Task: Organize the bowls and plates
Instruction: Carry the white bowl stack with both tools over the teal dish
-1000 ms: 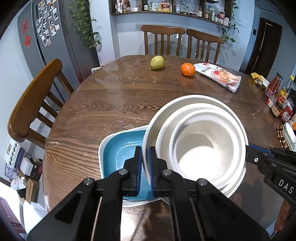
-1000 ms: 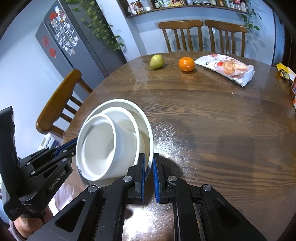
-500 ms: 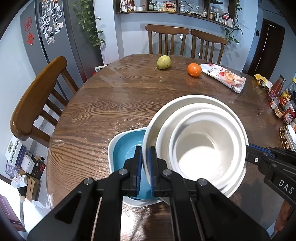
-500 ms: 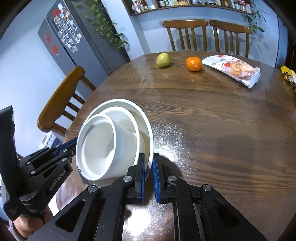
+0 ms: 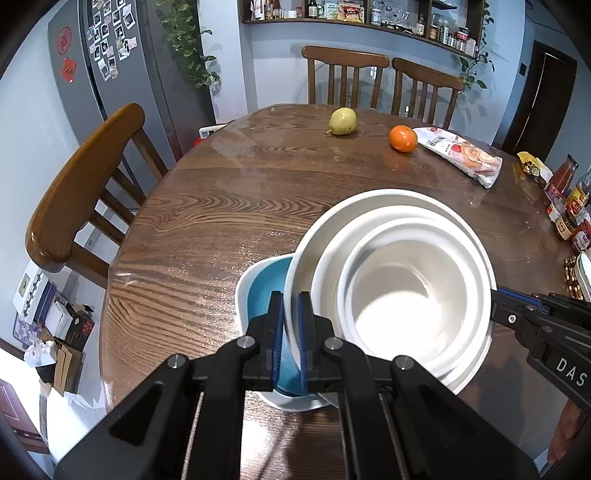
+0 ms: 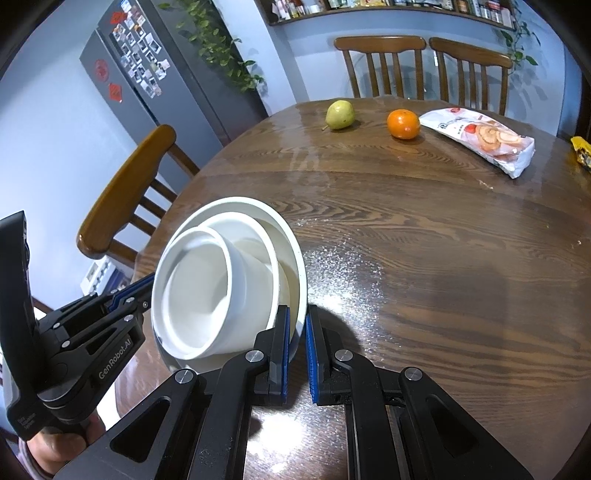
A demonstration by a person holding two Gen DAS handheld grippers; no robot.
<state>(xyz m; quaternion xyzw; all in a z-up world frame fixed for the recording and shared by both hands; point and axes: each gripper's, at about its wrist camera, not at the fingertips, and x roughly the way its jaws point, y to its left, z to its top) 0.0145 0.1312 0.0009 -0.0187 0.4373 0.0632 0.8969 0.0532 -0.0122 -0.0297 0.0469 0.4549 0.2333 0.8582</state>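
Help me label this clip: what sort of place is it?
Most likely a home dining area: a round wooden table with chairs, a fridge covered in photos, and a shelf of jars.

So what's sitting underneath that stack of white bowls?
Under the white bowl stack, held tilted by the left gripper and right gripper, sits a blue dish with a white rim on the table. The stack covers most of the dish, so its contents can't be seen.

Home dining area. Round wooden table (image 5: 229, 206) as landmark: wooden chairs (image 5: 347, 74) at its far side and left, a fridge (image 5: 110, 62) with photo magnets behind left, a wall shelf of jars (image 5: 369, 14) above, a pear (image 5: 342, 121), an orange (image 5: 403, 138) and sauce bottles (image 5: 565, 206) on it.
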